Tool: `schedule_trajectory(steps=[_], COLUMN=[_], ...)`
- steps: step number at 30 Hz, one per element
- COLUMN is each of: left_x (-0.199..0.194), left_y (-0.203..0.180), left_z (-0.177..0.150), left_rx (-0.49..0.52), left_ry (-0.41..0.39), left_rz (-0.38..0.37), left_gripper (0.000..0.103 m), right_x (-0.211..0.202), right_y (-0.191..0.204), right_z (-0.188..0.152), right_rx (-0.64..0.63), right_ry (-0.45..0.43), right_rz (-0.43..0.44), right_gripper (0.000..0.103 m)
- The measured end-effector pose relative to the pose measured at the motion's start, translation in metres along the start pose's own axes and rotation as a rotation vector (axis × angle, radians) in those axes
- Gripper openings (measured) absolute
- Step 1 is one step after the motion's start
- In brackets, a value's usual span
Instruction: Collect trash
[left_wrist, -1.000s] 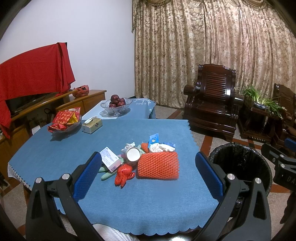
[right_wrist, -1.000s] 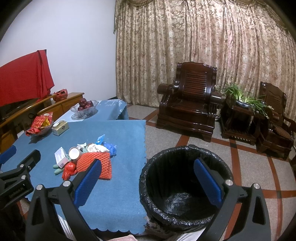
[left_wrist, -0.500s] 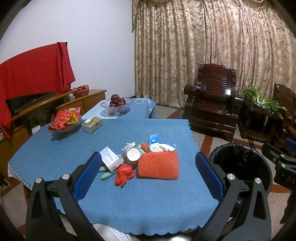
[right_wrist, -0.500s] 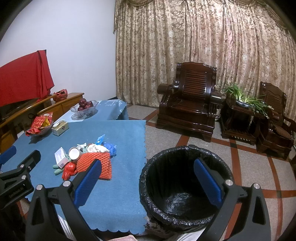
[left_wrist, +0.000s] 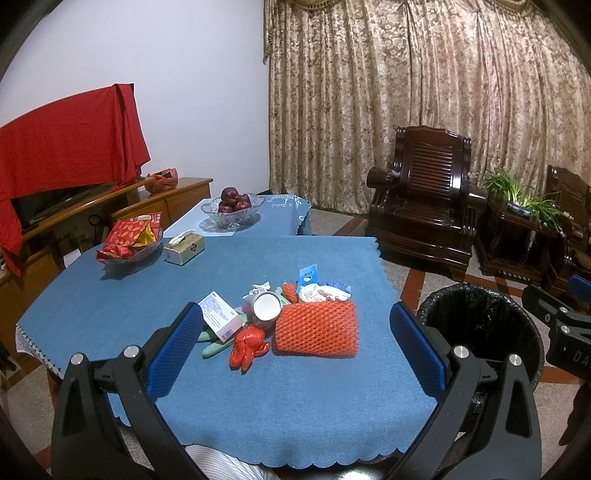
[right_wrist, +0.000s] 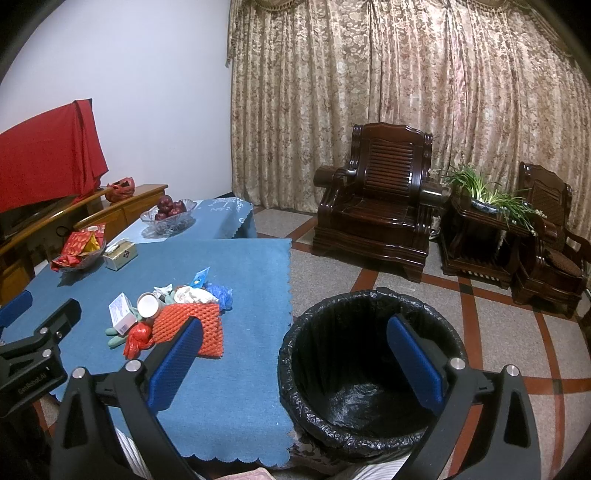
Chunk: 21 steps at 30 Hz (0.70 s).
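A pile of trash lies on the blue table (left_wrist: 110, 295): an orange foam net (left_wrist: 316, 328), a red crumpled wrapper (left_wrist: 247, 345), a white paper cup (left_wrist: 266, 306) on its side, a small white box (left_wrist: 219, 315), white tissue (left_wrist: 321, 293) and a blue packet (left_wrist: 306, 275). My left gripper (left_wrist: 295, 349) is open and empty, held above the table's near edge, short of the pile. My right gripper (right_wrist: 293, 360) is open and empty above the black-lined bin (right_wrist: 369, 365), right of the table. The pile also shows in the right wrist view (right_wrist: 173, 314).
A snack bowl (left_wrist: 129, 240), a tissue box (left_wrist: 184, 249) and a glass bowl of red fruit (left_wrist: 232, 208) stand at the table's far side. A wooden cabinet (left_wrist: 92, 221) is at the left. Dark wooden armchairs (right_wrist: 376, 206) and a plant stand (right_wrist: 484, 221) stand beyond the bin.
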<state>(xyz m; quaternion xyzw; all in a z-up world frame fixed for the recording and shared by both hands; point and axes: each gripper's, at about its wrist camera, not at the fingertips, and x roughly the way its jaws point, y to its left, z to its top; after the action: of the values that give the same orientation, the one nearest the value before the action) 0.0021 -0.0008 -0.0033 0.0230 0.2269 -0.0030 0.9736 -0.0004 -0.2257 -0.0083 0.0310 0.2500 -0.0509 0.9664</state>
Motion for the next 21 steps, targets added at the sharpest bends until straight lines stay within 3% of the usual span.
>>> schedule_trajectory(steps=[15,18,21], left_x=[0.004,0.004,0.014], left_y=[0.002,0.001,0.023], left_z=[-0.004,-0.005,-0.013], left_rx=[-0.002,-0.004,-0.008], left_ry=[0.002,0.002,0.006], left_rz=[0.001,0.002,0.005], left_gripper=[0.098,0.098,0.098], right_x=[0.006,0.017,0.021], right_y=[0.003,0.019,0.022], right_z=[-0.005,-0.012,-0.011], right_rx=[-0.002,-0.003,-0.002], right_ry=[0.004,0.006,0.007], right_rz=[0.001,0.006,0.012], right_gripper=[0.097,0.097,0.097])
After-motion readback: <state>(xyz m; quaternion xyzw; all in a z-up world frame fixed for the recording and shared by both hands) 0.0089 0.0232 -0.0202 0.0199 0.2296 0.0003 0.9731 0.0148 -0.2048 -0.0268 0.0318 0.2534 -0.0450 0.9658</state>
